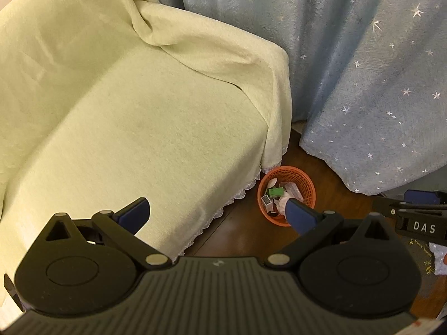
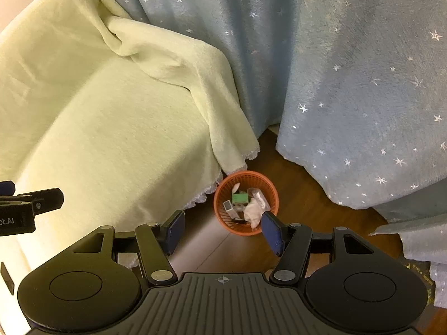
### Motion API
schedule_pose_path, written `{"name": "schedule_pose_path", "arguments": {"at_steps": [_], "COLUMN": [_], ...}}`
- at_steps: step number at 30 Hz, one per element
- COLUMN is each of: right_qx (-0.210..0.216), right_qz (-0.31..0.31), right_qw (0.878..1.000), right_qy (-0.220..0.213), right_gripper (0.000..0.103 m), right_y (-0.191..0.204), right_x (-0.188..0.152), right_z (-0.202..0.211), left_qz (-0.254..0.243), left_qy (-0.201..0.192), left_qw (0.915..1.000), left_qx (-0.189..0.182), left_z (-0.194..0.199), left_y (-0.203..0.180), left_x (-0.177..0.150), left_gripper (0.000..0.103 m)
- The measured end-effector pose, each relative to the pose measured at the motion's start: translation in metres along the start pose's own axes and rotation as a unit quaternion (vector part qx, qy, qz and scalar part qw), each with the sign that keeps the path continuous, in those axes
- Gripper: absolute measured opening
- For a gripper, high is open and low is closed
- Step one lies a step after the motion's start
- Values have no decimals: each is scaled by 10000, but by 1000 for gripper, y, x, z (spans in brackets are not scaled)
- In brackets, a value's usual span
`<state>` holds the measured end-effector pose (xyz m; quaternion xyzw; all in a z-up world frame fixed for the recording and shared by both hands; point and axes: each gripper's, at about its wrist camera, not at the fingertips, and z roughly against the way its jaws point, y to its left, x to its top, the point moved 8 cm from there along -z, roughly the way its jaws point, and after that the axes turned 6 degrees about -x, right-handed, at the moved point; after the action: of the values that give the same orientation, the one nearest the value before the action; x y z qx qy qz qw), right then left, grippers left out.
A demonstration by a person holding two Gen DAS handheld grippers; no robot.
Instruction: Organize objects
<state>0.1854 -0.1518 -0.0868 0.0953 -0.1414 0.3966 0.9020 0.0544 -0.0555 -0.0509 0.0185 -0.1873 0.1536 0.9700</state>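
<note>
Both grippers were held high, pointing steeply down. The left gripper (image 1: pixel 216 216) was spread wide with nothing between its blue pads (image 1: pixel 134 213). The right gripper (image 2: pixel 223 233) was likewise released and empty. An orange basket (image 2: pixel 272 195) was seen on the wooden floor (image 2: pixel 307 195), just beside the corner of a sofa (image 2: pixel 111 128) draped in a pale yellow cover. Inside the basket were lying a green box (image 2: pixel 239 198), a small white box (image 2: pixel 227 206), crumpled white paper (image 2: pixel 252 212) and clear wrapping (image 2: pixel 258 194). A blue star-patterned curtain (image 2: pixel 349 83) was hung behind, down to the floor.
</note>
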Motion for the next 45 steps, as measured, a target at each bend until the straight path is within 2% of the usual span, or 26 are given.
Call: {"name": "schedule_pose_path", "arguments": {"at_steps": [20, 45], "right_qx": [-97, -136], "right_qz": [-98, -106], "right_qw": [9998, 9997], "right_qy": [118, 200], "right_gripper": [58, 58], "right_y": [1, 6], "right_x": [-6, -9], "right_z": [-6, -10], "left_qz": [-98, -45], "left_qy": [141, 131], "left_qw": [9998, 9999], "left_qx": [-35, 55], "left_z": [-9, -10], "left_y": [-1, 7], "left_x": [-5, -6], "left_gripper": [101, 102]}}
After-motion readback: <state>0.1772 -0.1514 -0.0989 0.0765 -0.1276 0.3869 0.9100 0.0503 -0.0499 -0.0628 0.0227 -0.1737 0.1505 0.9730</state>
